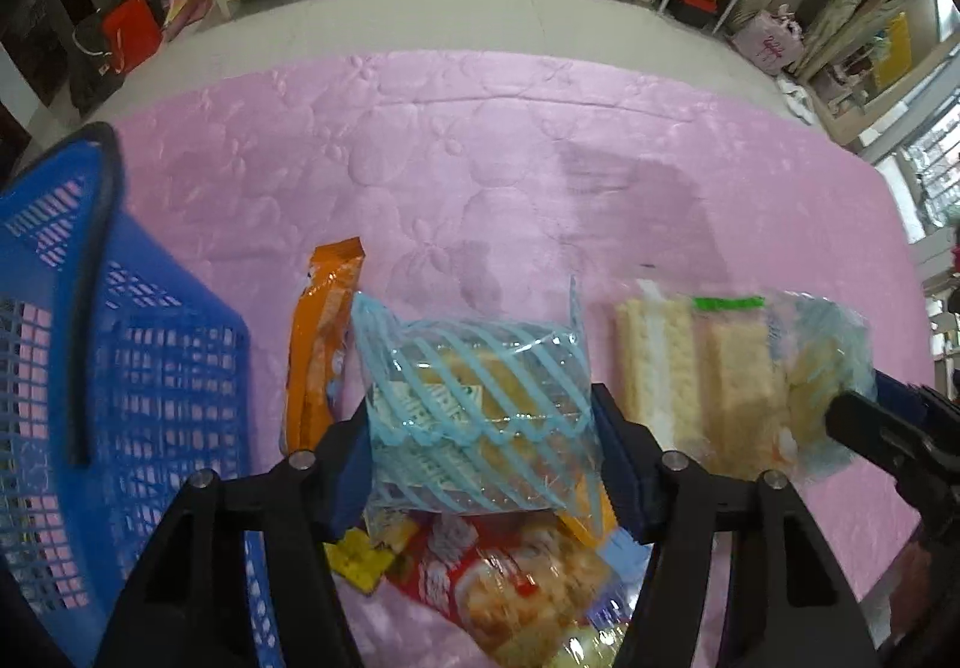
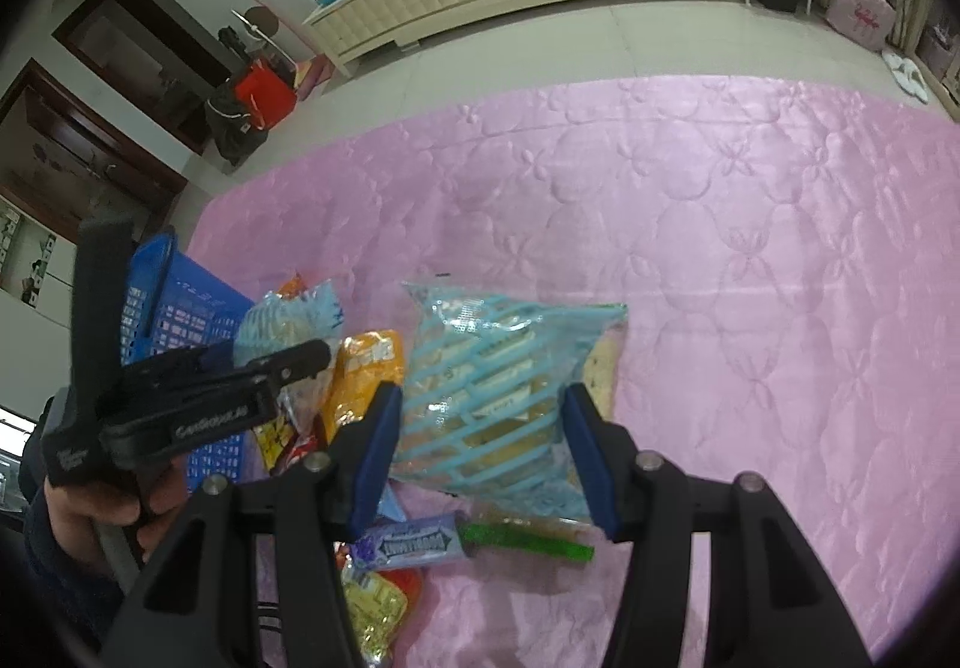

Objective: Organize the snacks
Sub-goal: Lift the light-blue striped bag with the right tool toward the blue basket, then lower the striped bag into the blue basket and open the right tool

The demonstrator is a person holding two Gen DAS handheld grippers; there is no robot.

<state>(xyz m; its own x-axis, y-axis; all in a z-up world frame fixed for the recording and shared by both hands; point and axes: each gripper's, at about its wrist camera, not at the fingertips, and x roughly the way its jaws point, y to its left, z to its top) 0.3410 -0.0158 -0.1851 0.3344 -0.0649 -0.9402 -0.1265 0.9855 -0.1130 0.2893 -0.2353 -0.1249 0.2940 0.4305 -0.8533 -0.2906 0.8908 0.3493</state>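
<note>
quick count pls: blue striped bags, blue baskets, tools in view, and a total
blue-striped bags: 2
blue basket: 1
tools, left tool and right tool: 2
total: 5

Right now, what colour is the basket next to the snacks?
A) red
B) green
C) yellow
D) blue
D: the basket standing on the pink cloth, just to the side of the orange snack packet, is made of blue plastic mesh, and it shows as blue in the right wrist view too.
</note>
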